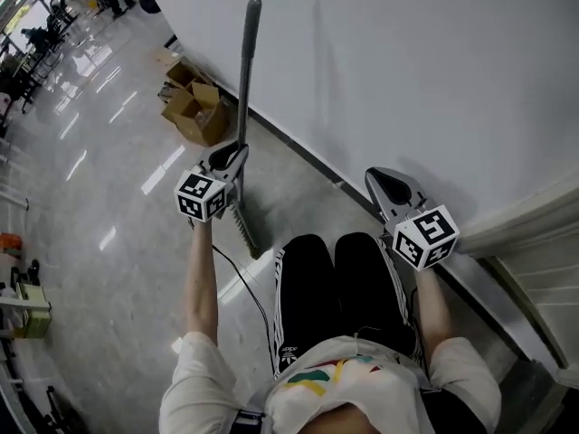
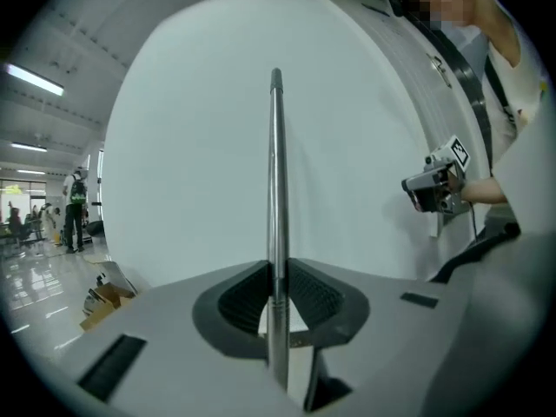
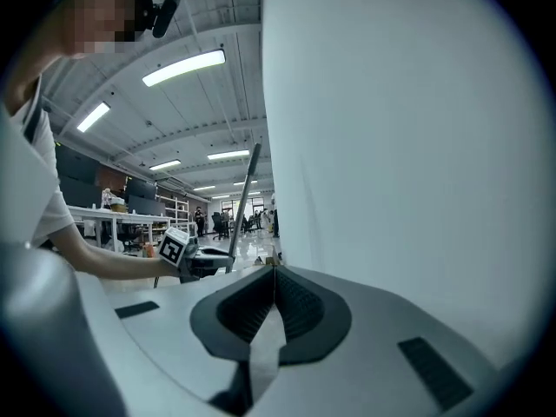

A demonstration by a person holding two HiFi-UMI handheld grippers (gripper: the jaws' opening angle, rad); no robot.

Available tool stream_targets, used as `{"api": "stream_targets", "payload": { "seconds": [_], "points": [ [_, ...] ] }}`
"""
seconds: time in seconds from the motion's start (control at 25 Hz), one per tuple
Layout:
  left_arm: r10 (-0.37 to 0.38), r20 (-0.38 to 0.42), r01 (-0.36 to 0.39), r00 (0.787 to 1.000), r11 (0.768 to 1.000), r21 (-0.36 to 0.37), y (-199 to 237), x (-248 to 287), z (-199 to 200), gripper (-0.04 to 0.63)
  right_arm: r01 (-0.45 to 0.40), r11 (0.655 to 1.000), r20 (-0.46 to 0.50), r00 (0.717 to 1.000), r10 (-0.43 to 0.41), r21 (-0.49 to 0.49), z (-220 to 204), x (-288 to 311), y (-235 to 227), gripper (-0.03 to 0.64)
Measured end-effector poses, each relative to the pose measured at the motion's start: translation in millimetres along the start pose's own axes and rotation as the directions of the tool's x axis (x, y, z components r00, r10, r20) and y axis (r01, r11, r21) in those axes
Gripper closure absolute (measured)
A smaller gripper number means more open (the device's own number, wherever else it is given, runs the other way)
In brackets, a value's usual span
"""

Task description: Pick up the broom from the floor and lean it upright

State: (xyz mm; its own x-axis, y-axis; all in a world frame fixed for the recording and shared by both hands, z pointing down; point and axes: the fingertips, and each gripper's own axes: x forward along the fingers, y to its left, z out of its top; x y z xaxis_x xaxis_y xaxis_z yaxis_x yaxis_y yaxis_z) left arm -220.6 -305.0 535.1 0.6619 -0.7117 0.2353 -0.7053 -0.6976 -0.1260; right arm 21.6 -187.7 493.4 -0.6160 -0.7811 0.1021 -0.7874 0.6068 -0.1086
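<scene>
The broom stands nearly upright close to the white wall. Its grey metal handle (image 1: 247, 70) rises toward the wall's face and its bristle head (image 1: 244, 231) rests on the floor. My left gripper (image 1: 235, 159) is shut on the lower part of the handle (image 2: 276, 172), whose shaft runs straight up between the ribbed pads (image 2: 248, 298). My right gripper (image 1: 387, 183) hovers to the right near the wall, apart from the broom, its jaws shut with nothing in them (image 3: 274, 274). In the right gripper view the left gripper (image 3: 187, 254) and the handle (image 3: 247, 202) show at the left.
The white wall (image 1: 407, 70) with a dark baseboard (image 1: 308, 161) runs diagonally across. Open cardboard boxes (image 1: 193, 107) sit on the glossy floor against it. The person's black-trousered legs (image 1: 335, 287) are below the grippers. A door frame (image 1: 534, 269) is at the right.
</scene>
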Motion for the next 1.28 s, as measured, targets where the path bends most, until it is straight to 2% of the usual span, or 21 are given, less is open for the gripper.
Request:
{"api": "stream_targets", "payload": {
  "seconds": [0.12, 0.2, 0.52, 0.8, 1.16, 1.28],
  "points": [
    [0.051, 0.067, -0.049, 0.996, 0.998, -0.038, -10.2, 11.9, 29.3, 0.480, 0.016, 1.000, 0.040, 0.999, -0.017, 0.016, 15.0, -3.9, -1.6, 0.604],
    [0.056, 0.096, -0.052, 0.994, 0.997, -0.052, -17.5, 23.3, 46.5, 0.480, 0.020, 0.999, 0.061, 0.998, -0.022, 0.025, 21.2, -2.2, -1.0, 0.604],
    [-0.033, 0.105, 0.043, 0.994, 0.995, -0.087, -64.0, 76.6, 68.2, 0.480, 0.021, 1.000, 0.077, 0.997, -0.022, 0.020, 32.1, 8.0, -3.3, 0.604],
    [-0.091, 0.059, 0.097, 0.994, 0.990, -0.102, -91.4, 101.9, 63.6, 0.480, -0.005, 0.997, 0.066, 0.998, 0.000, 0.077, 23.8, 13.9, -5.9, 0.604],
    [-0.140, -0.017, 0.138, 0.990, 0.987, -0.083, -112.4, 127.4, 65.3, 0.480, -0.031, 0.995, 0.061, 0.998, 0.026, 0.094, 18.1, 13.2, -6.2, 0.604],
    [-0.112, -0.059, 0.108, 0.992, 0.992, -0.072, -108.0, 128.1, 64.7, 0.482, -0.036, 0.995, 0.062, 0.998, 0.030, 0.098, 15.2, 12.8, -6.5, 0.604]
  ]
}}
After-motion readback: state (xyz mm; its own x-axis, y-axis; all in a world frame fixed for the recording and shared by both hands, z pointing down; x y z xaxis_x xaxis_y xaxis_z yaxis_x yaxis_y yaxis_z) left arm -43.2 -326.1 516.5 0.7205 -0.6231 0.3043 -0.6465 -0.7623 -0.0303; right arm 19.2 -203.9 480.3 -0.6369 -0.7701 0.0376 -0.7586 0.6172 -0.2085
